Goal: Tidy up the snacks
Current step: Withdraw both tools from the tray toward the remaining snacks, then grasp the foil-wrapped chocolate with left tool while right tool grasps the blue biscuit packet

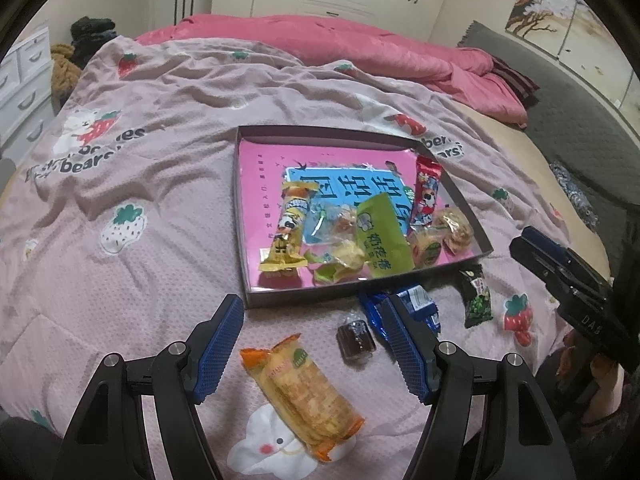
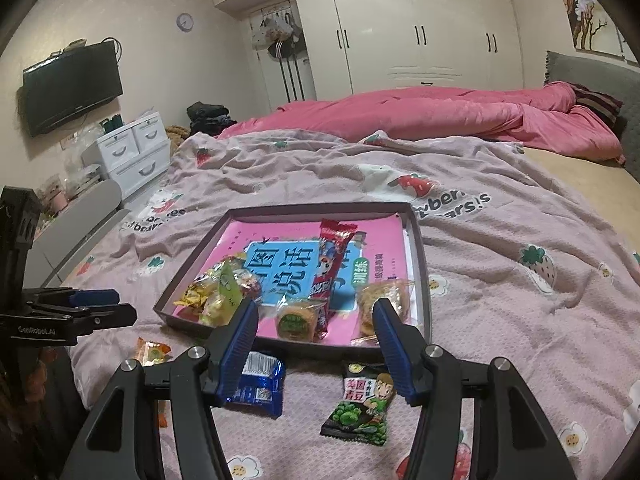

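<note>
A shallow dark box [image 1: 242, 216] [image 2: 423, 276] with a pink lining lies on the bed and holds several snacks, among them a yellow bar [image 1: 289, 229], a green packet [image 1: 384, 236] and a red bar [image 1: 426, 192] [image 2: 332, 256]. In front of the box lie an orange cracker pack [image 1: 304, 392], a dark wrapped candy [image 1: 356, 339], a blue packet [image 1: 418, 304] [image 2: 260, 384] and a green pea packet [image 1: 476, 298] [image 2: 362, 404]. My left gripper [image 1: 312, 300] hovers open over the cracker pack. My right gripper [image 2: 316, 308] hovers open above the blue and green packets, holding nothing.
The bed is covered by a wrinkled pink strawberry blanket [image 1: 140, 184], with a bunched pink duvet [image 2: 440, 116] behind. A white drawer unit [image 2: 136, 152] and a wall TV [image 2: 72, 88] stand at the left. The right gripper [image 1: 528, 242] shows at the left wrist view's right edge.
</note>
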The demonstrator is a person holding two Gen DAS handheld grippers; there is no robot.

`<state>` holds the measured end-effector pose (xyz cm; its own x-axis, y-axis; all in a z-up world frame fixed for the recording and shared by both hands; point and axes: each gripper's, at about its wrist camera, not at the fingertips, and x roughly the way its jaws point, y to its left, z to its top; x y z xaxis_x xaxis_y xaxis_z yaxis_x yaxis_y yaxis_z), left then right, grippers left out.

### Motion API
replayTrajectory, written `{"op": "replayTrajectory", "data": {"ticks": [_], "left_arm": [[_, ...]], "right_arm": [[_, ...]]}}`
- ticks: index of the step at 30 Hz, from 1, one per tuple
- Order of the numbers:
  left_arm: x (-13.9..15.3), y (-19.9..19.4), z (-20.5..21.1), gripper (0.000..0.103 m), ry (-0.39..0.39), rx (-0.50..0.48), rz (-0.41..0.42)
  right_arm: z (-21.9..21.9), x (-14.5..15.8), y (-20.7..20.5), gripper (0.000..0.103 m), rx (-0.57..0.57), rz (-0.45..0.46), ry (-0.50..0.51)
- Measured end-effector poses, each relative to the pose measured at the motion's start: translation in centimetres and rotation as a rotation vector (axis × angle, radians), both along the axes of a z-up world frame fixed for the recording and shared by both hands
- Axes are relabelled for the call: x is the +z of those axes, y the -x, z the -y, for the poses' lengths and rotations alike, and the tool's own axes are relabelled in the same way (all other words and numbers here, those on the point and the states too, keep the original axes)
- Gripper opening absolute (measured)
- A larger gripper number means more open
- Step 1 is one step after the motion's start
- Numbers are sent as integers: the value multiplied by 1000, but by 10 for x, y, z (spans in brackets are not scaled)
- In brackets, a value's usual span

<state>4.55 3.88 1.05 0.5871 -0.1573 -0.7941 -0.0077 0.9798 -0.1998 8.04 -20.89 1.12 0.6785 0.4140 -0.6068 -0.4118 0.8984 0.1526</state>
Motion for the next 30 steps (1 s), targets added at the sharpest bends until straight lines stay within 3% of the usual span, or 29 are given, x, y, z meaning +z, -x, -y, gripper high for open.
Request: {"op": "replayTrajectory", "data": {"ticks": [30], "left_arm": [[-32,0,42,73,-27,-131,-97]], "right_arm": [[-31,-25,9,59,106,-85,84]]}}
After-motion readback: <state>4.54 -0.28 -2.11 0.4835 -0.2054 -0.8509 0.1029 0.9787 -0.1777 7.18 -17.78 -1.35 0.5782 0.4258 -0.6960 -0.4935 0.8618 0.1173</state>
